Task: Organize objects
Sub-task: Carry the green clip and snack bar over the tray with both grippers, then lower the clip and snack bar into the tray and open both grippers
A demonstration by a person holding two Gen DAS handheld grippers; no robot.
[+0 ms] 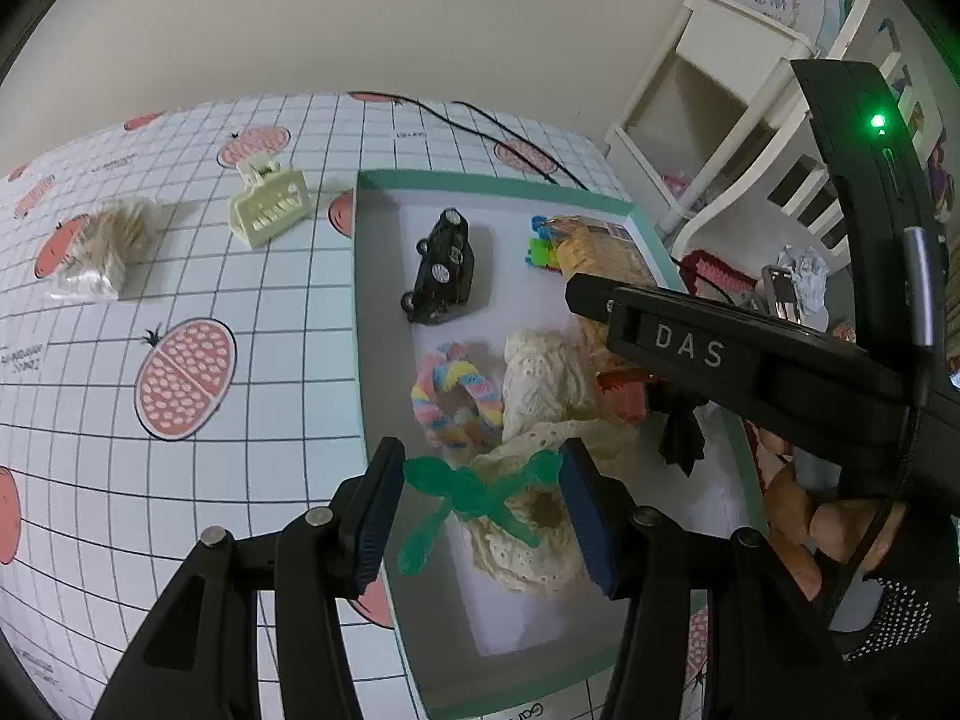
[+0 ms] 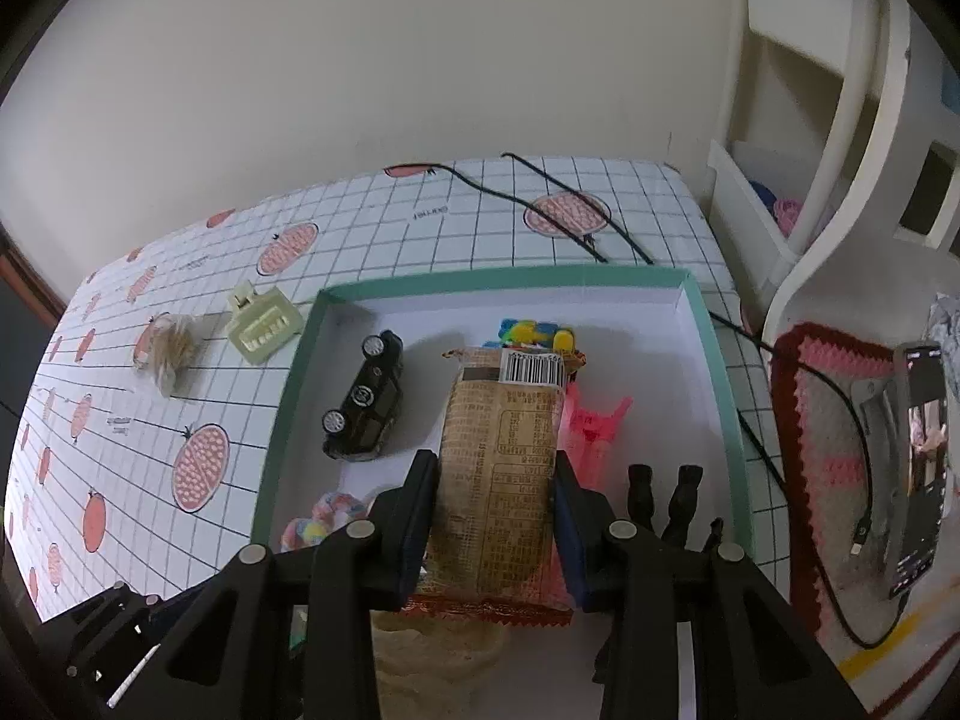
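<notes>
Teal-rimmed box (image 2: 287, 396) on a grid-patterned tablecloth (image 1: 252, 312) printed with pink fruit slices. Right gripper (image 2: 493, 525) clamped on a tan snack packet (image 2: 504, 450), barcode end pointing away, blue pads pressed against both long sides; packet held over the right-hand middle of the box. Left gripper (image 1: 480, 495) spread wide above the near end of the box, pads apart, with a green plastic hair clip (image 1: 474, 495) spanning the gap between them. Contact with the pads at the clip's ends looks likely but cannot be told for certain.

Inside the box: black toy car (image 2: 363, 411) lying on its side toward the far left; bright building blocks (image 2: 531, 330) at the far side, just beyond the packet's barcode end; pink claw clip (image 2: 594, 426) just right of the packet; pastel rainbow scrunchie (image 1: 456, 399) near the left wall; cream lace fabric (image 1: 540, 396) bunched under the green clip and beside the scrunchie; black bow (image 1: 681, 432) toward the right wall.

Outside the box, on the cloth to the left: cream hair claw (image 1: 269, 209) close to the far left corner, and a clear bag of pale fibres (image 1: 99, 255) further left. Black cable (image 2: 570, 216) trailing across the far side of the table. Phone (image 2: 918, 468) propped on a crocheted mat (image 2: 822, 420) to the right.
</notes>
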